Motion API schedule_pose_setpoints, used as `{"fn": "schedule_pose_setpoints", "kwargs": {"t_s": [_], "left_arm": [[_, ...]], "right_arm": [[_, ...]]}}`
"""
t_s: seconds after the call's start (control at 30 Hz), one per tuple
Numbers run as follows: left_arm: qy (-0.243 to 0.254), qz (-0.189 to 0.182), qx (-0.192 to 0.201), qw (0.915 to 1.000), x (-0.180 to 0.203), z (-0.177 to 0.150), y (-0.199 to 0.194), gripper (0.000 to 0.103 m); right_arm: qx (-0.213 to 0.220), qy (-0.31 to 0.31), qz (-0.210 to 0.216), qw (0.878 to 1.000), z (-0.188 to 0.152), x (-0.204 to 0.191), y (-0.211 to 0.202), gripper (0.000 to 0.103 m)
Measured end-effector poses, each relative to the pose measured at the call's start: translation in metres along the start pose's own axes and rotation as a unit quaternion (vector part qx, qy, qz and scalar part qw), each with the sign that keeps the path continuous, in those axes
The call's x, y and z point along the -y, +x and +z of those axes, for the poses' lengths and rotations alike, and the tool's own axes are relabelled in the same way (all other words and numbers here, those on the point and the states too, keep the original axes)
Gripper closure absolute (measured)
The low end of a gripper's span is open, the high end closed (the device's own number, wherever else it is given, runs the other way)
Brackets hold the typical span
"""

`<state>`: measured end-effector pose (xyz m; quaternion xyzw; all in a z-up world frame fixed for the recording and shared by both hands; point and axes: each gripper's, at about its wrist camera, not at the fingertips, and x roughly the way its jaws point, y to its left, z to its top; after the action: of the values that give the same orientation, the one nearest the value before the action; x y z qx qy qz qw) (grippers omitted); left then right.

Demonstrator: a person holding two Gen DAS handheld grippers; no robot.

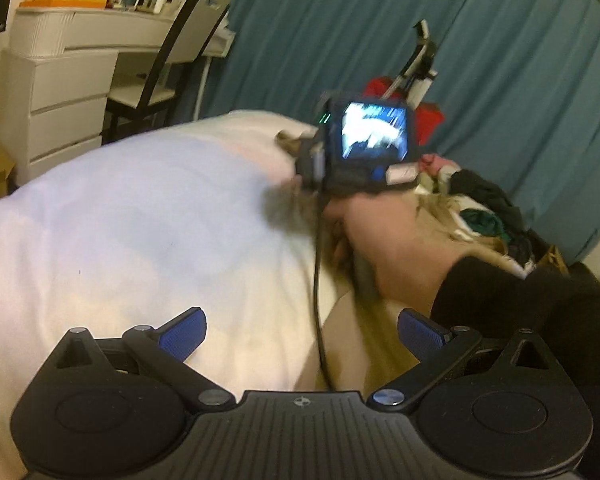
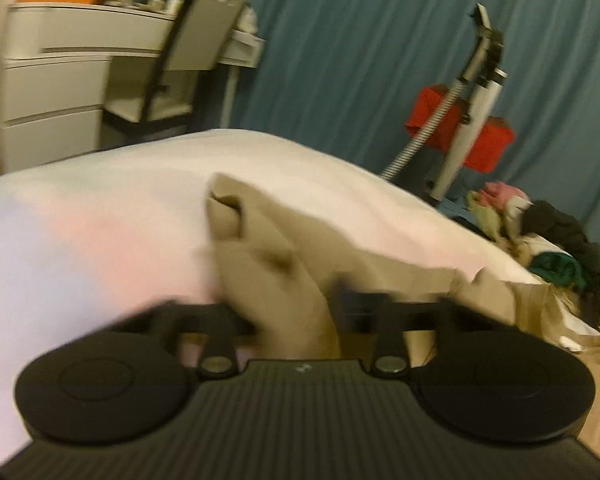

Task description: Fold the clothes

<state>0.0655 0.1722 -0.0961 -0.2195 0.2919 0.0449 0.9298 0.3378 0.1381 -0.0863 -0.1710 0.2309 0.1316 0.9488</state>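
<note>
Right wrist view: the right gripper (image 2: 292, 316) pinches the soft, limp tan cloth garment (image 2: 260, 240) lying on the white bed sheet (image 2: 100, 220), its length running toward 11 o'clock. It looks light and floppy; an edge grips best. The left gripper (image 1: 302, 332) hangs wide, empty.
</note>
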Motion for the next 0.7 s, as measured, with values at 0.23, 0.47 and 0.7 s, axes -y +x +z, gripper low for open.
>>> {"fn": "schedule_pose_setpoints", "kwargs": {"t_s": [0.23,0.47,0.7], "left_arm": [[0.013,-0.011,0.008,0.9998,0.009,0.002,-0.009,0.000],[0.024,-0.039,0.009,0.9989,0.019,0.000,-0.023,0.000],[0.037,-0.060,-0.026,0.9971,0.032,-0.003,0.001,0.000]], "right_arm": [[0.083,0.100,-0.026,0.991,0.023,0.065,-0.044,0.096],[0.102,0.245,-0.087,0.960,-0.012,0.189,-0.094,0.096],[0.010,0.345,-0.147,0.927,-0.094,0.271,-0.068,0.094]]}}
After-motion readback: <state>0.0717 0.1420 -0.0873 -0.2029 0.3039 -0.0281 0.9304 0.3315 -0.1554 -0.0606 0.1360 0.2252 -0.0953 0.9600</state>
